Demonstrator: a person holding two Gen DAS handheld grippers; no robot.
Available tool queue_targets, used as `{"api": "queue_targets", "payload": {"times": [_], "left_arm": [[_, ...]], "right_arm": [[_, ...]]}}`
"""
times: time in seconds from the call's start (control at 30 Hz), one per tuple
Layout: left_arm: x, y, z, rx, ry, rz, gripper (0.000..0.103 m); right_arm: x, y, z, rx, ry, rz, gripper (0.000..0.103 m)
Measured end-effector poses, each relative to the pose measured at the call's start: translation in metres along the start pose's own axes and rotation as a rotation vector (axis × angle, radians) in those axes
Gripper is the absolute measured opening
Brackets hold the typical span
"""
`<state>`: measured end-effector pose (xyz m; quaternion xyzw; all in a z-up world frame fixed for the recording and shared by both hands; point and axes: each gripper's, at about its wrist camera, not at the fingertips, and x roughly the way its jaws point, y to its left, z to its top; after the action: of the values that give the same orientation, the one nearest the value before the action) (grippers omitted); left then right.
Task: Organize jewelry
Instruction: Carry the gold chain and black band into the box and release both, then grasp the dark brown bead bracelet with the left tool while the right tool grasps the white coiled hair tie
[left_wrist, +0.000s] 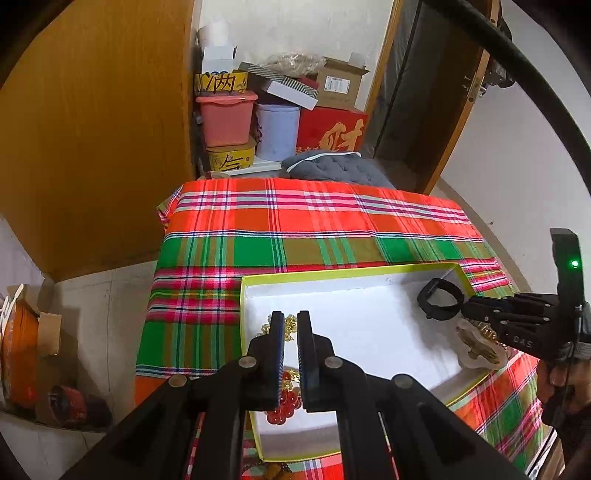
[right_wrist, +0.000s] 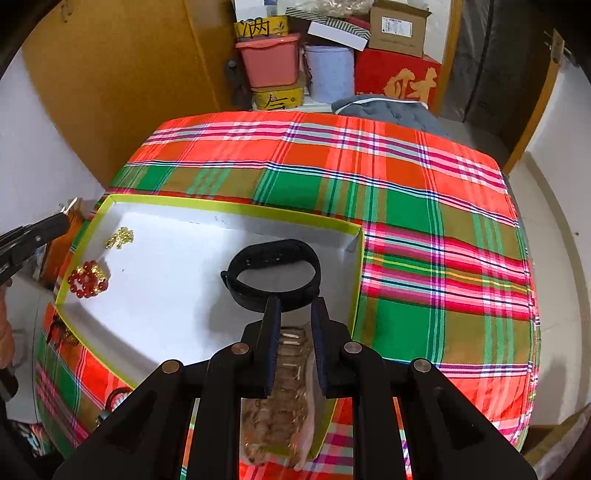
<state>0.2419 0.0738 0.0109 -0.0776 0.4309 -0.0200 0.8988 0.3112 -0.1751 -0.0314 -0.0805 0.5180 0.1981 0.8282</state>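
while three pieces already lie inside the shallow white cardboard tray with the yellow-green rim (right_wrist: 229, 206), the sorting looks partly done, by this reading.

item one: small cluster of gold-coloured chain or charms (right_wrist: 119, 237), fine and glinting, at the tray's far left corner.

item two: ring-shaped bracelet of glossy red round beads with gold spacers (right_wrist: 88, 283), smooth and hard, just nearer than the gold cluster, apart from it.

item three: black matte wristband of rubbery strap, closed into an oval loop (right_wrist: 273, 271), lying on the tray floor toward the right wall.

item four: clear soft plastic pouch holding gold-coloured linked pieces (right_wrist: 284, 398), crinkled, resting over the tray's near right edge; whether it counts as placed is unclear.

outstanding: small red and gold bits show on the cloth outside the tray's near side; too hidden to identify.

left tool (left_wrist: 291, 325): clenched with only a thin slit between its pads, grasping nothing, poised above the red beads and gold cluster.

right tool (right_wrist: 295, 314): narrowly parted, tips at the wristband's near edge; nothing is seen pinched.

support: desk under a woven plaid cloth of red, green and pink (right_wrist: 406, 177), flat and taut.
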Motion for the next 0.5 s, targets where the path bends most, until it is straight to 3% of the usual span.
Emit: {"api": "queue_targets", "payload": {"times": [0.43,0.5], "left_arm": [[-0.037,-0.019,-0.013,0.014,-0.047,-0.01,0.006],[-0.047,-0.023,-0.022,0.012,-0.051,-0.01,0.014]], "right_arm": [[-0.058,0.012,-0.024,0.004,-0.094,0.04,0.018],[-0.07,0.016,-0.034,0.004,-0.109,0.053,0.02]]}}
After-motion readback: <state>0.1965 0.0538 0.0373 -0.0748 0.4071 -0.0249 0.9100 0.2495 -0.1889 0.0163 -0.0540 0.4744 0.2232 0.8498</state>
